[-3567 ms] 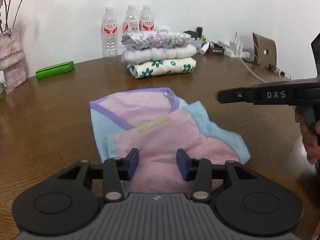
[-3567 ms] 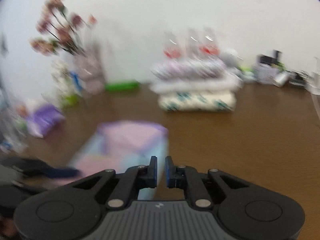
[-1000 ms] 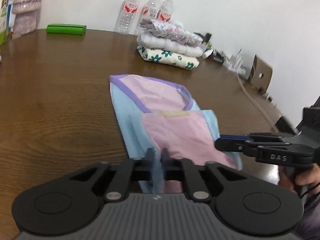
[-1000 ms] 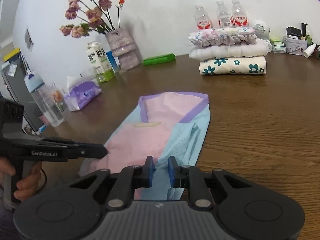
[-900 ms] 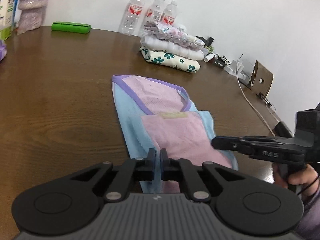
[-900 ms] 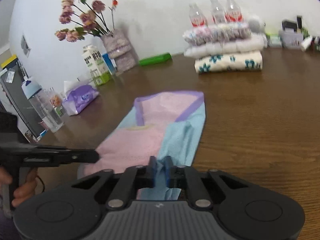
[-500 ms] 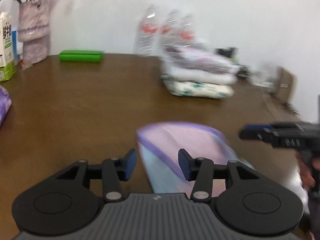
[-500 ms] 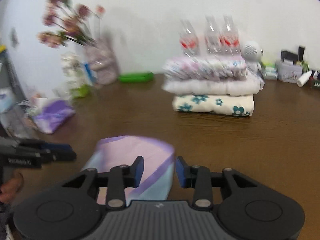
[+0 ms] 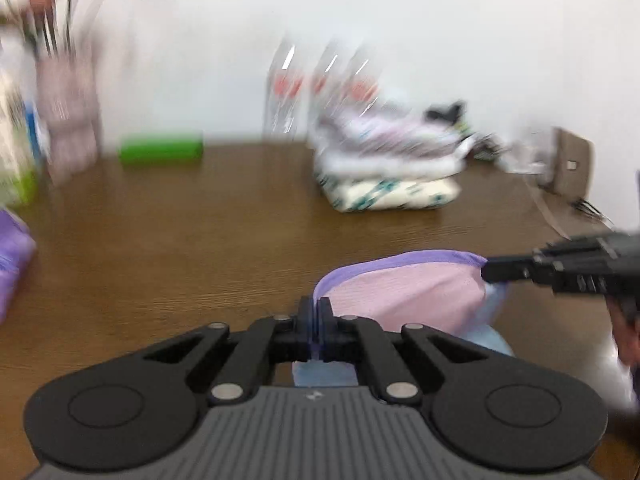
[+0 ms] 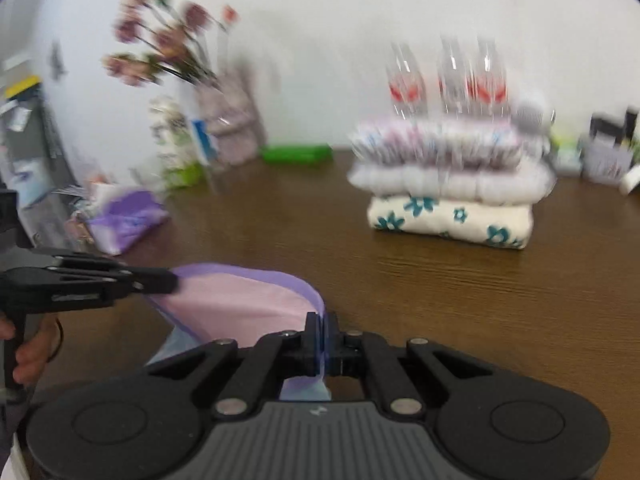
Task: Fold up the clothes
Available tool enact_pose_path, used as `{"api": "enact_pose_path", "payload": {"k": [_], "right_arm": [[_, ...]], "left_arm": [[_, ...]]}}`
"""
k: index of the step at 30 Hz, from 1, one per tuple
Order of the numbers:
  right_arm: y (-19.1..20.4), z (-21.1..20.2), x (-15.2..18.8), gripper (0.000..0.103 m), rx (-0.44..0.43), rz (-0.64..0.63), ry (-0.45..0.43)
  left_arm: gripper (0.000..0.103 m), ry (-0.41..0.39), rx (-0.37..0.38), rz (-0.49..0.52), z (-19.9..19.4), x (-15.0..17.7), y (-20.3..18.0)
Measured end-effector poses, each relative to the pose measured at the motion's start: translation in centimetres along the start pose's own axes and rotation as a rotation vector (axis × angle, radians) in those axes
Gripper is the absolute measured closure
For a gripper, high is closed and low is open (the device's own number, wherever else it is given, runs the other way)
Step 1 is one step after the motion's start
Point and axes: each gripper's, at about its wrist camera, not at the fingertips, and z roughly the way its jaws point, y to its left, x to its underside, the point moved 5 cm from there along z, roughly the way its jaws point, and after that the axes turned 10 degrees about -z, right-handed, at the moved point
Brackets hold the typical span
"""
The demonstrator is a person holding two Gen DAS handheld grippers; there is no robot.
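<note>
A pink garment (image 9: 404, 292) with purple trim and a light blue layer beneath lies on the brown table (image 9: 180, 240). Its purple-trimmed edge is lifted off the wood in a sagging arc between the two grippers. In the left wrist view my left gripper (image 9: 316, 314) has its jaws closing tight on the left end of that trim, cloth pinched between the pads. The right gripper (image 9: 490, 272) bites the other end. In the right wrist view my right gripper (image 10: 322, 330) is closing on the purple trim (image 10: 280, 278), and the left gripper (image 10: 170, 280) holds the far corner. Both views are blurred.
A stack of folded clothes (image 10: 452, 188) stands at the back with water bottles (image 10: 448, 76) behind it. A green box (image 9: 160, 152), a flower vase (image 10: 228, 128) and a purple pack (image 10: 128, 216) sit to the left. A cardboard box (image 9: 570, 164) and cable lie at the right.
Half a second ago both grippers hung open over the folded garment. Both have since shut on its purple-trimmed edge and raised it off the table.
</note>
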Motion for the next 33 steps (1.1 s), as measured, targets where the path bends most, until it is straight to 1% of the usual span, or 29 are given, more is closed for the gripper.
{"api": "enact_pose_path", "payload": {"k": [1,2,3,4,5,6,7,8,10,11,13,15,16,17,18,19,20,21,22,23,24,25,26,28,29,30,31,32,33], "right_arm": [[1.0,-1.7,1.3,0.101,-0.006,-0.01,0.004],[2.1,-3.1,3.0,0.1,-0.011,-0.025,0.032],[3.0,-4.3,4.9,0.094,-0.011,-0.026,0.069],[3.5,-5.5,6.2,0.09,-0.015,-0.004,0.086],[3.8,-6.6,7.2,0.09,-0.022,0.025,0.094],[4.1,-7.7,7.9,0.083,-0.028,0.053,0.081],[4.2,-8.3,7.9,0.075,-0.032,0.068,0.053],[4.4,-8.7,7.7,0.072,-0.036,0.077,0.022],[4.4,-8.0,6.8,0.071,-0.019,0.08,-0.016],[4.4,-7.0,6.2,0.071,-0.002,0.078,-0.028],[4.9,-4.5,5.1,0.073,0.022,0.075,-0.052],[5.3,-2.1,4.4,0.076,0.04,0.079,-0.053],[5.7,-1.0,4.3,0.079,0.049,0.076,-0.045],[6.2,-0.2,4.3,0.08,0.054,0.059,-0.017],[6.7,0.5,4.5,0.08,0.058,0.035,0.019],[7.3,0.6,4.8,0.079,0.058,0.005,0.036],[7.6,0.4,5.1,0.079,0.058,-0.019,0.042],[7.9,0.1,5.5,0.077,0.059,-0.04,0.048],[7.9,-0.5,5.5,0.077,0.061,-0.036,0.042],[7.9,-1.1,5.5,0.076,0.063,-0.019,0.029],[7.8,-1.7,5.4,0.074,0.066,-0.002,0.016],[7.7,-2.1,5.4,0.071,0.077,0.014,0.006],[7.6,-2.5,5.3,0.064,0.093,0.031,-0.003],[7.9,-2.5,5.4,0.055,0.125,0.017,-0.006],[8.2,-2.2,5.6,0.053,0.137,0.012,-0.004],[8.3,-1.8,6.0,0.048,0.148,0.017,0.007],[8.4,-1.2,6.4,0.048,0.16,0.025,0.023],[8.6,-0.8,6.7,0.048,0.176,0.02,0.036],[8.8,-0.8,6.9,0.047,0.193,0.001,0.028]], "left_arm": [[0.1,0.004,0.013,0.006,-1.8,1.9,-0.4],[0.099,0.036,0.031,-0.015,-2.9,4.1,-0.2],[0.098,0.068,0.049,-0.036,-4.1,6.4,0.0],[0.098,0.103,0.071,-0.077,-5.0,8.2,0.5],[0.093,0.139,0.097,-0.139,-5.6,9.6,1.3],[0.089,0.153,0.109,-0.201,-6.4,10.3,2.3],[0.077,0.133,0.101,-0.249,-7.2,10.1,3.3],[0.067,0.098,0.096,-0.272,-7.7,9.5,3.8],[0.066,0.015,0.098,-0.264,-7.9,7.3,3.4],[0.066,-0.021,0.079,-0.227,-7.3,6.2,2.5],[0.063,-0.104,0.004,-0.107,-5.1,4.7,-0.2],[0.061,-0.136,-0.058,0.008,-2.3,4.5,-2.5],[0.065,-0.117,-0.084,0.042,-0.9,4.6,-3.0],[0.076,-0.078,-0.107,0.057,0.5,4.9,-3.1],[0.078,-0.039,-0.132,0.063,1.7,5.3,-2.9],[0.077,-0.023,-0.144,0.056,2.2,5.7,-2.5],[0.076,-0.026,-0.133,0.038,2.0,5.9,-2.0],[0.074,-0.018,-0.1,0.017,1.7,5.8,-1.5],[0.068,-0.008,-0.053,0.002,1.3,5.7,-1.3],[0.058,-0.007,-0.003,-0.004,0.7,5.5,-1.0],[0.052,-0.011,0.034,-0.007,0.1,5.0,-0.6],[0.041,-0.02,0.041,0.001,-0.1,4.3,-0.3],[0.031,-0.032,0.031,0.019,0.0,3.5,0.1],[0.027,-0.019,0.037,0.071,1.4,2.3,0.7],[0.026,0.023,0.063,0.061,2.7,2.0,1.2],[0.026,0.081,0.088,0.018,4.0,1.8,1.8],[0.026,0.138,0.113,-0.025,5.3,1.5,2.5],[0.026,0.169,0.12,-0.056,6.1,1.4,2.9],[0.026,0.163,0.121,-0.054,6.2,1.4,2.9]]}}
